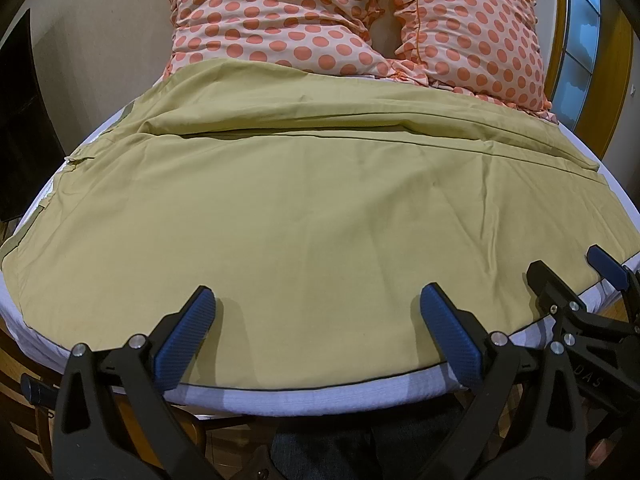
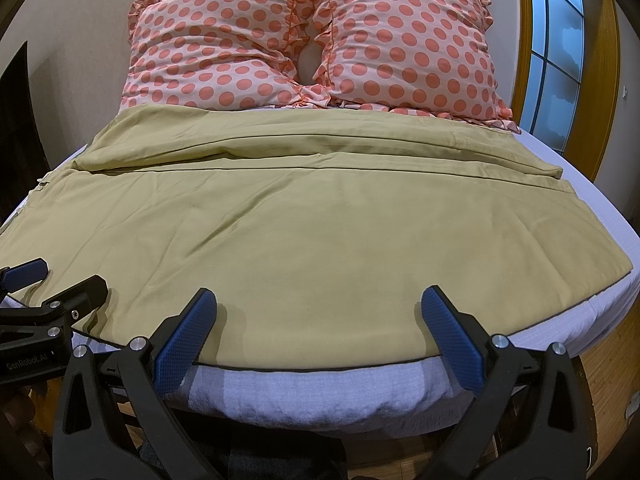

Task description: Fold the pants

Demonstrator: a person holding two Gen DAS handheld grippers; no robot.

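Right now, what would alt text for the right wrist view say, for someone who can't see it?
Tan pants lie spread flat across a bed, below two polka-dot pillows. The right tool hovers open at the near edge.

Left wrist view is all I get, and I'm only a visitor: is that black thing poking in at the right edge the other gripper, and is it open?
Observer: Yes. In the right wrist view the right gripper is wide open, its blue pads apart over the near edge of the pants, holding nothing.
Operator: Any writing on the gripper I'm looking along?
Observer: Yes. Seen from the side, the left gripper has "GenRobot.AI" printed on its black body.
Operator: The pillows are cut off at my top.
Observer: Here both polka-dot pillows show whole, ruffled top edges included, side by side at the head of the bed.
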